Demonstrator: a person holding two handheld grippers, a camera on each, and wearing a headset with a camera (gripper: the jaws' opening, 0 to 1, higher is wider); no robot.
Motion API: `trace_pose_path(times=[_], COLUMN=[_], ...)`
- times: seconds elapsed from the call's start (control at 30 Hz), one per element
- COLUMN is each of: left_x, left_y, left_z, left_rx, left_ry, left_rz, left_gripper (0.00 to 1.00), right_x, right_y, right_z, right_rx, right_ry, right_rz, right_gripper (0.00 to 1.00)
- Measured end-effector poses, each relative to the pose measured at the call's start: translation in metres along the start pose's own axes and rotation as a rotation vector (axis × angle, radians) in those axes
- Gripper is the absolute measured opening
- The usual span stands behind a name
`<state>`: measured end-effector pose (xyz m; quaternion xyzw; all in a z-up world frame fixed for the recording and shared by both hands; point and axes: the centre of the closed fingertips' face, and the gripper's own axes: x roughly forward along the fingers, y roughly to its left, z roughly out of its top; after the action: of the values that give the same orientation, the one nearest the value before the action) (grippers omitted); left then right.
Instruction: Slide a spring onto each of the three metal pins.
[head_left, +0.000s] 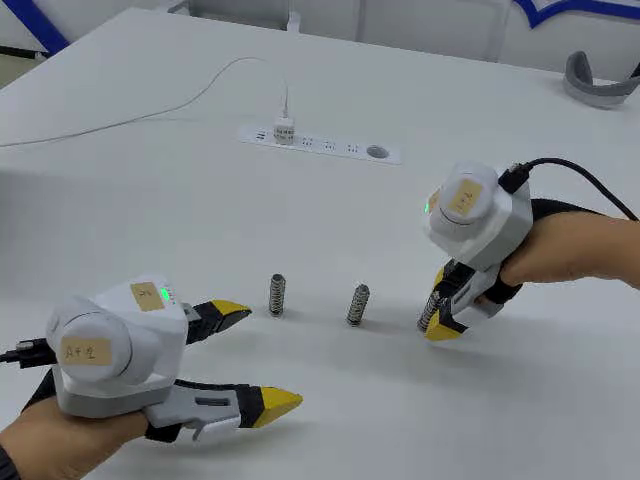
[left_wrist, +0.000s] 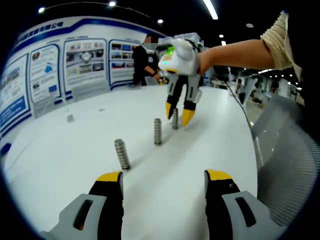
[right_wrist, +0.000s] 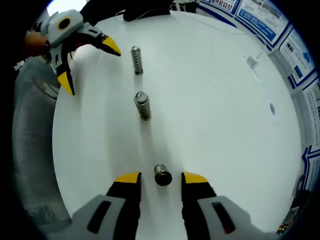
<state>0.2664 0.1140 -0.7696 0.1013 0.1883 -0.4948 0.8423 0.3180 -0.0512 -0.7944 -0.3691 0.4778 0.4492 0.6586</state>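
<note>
My right gripper (head_left: 442, 328) points down at the table (head_left: 200, 220) with its jaws parted, one on each side of the nearest pin (right_wrist: 163, 176). That pin wears a spring (head_left: 430, 308), and I can see a sliver of gap on both sides, so nothing is gripped. Straight ahead of those jaws, in one line, stand the middle pin (right_wrist: 142, 105) and the far pin (right_wrist: 136, 59), each upright with its own spring on it.

My left gripper (head_left: 265, 355) sits low beyond the far pin, jaws spread wide and holding nothing. Its tips point toward the row, and only bare table lies between them and the pins.

Well past the row from both grippers lies a power strip (head_left: 320, 143) with a white plug (head_left: 284, 128) and a cable (head_left: 150, 115) trailing away. Far behind the right gripper a grey band (head_left: 598, 85) rests at the table's edge. A mesh chair back (left_wrist: 285, 150) stands to the right of my left gripper.
</note>
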Motion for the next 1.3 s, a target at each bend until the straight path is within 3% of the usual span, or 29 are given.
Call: trace_pose_path(times=[0.43,1.3], left_x=[0.001,-0.002], left_y=[0.001,0.009], left_z=[0.000,0.001], left_rx=[-0.010,-0.034], left_ry=[0.000,-0.010], left_rz=[0.002,0.027], left_gripper=[0.68,0.73], right_x=[-0.011,-0.038], right_y=[0.002,0.027], right_z=[-0.004,-0.003], right_rx=[0.099,0.209], right_ry=[-0.128,-0.393], right_rz=[-0.031,-0.106], right_gripper=[0.40,0.54])
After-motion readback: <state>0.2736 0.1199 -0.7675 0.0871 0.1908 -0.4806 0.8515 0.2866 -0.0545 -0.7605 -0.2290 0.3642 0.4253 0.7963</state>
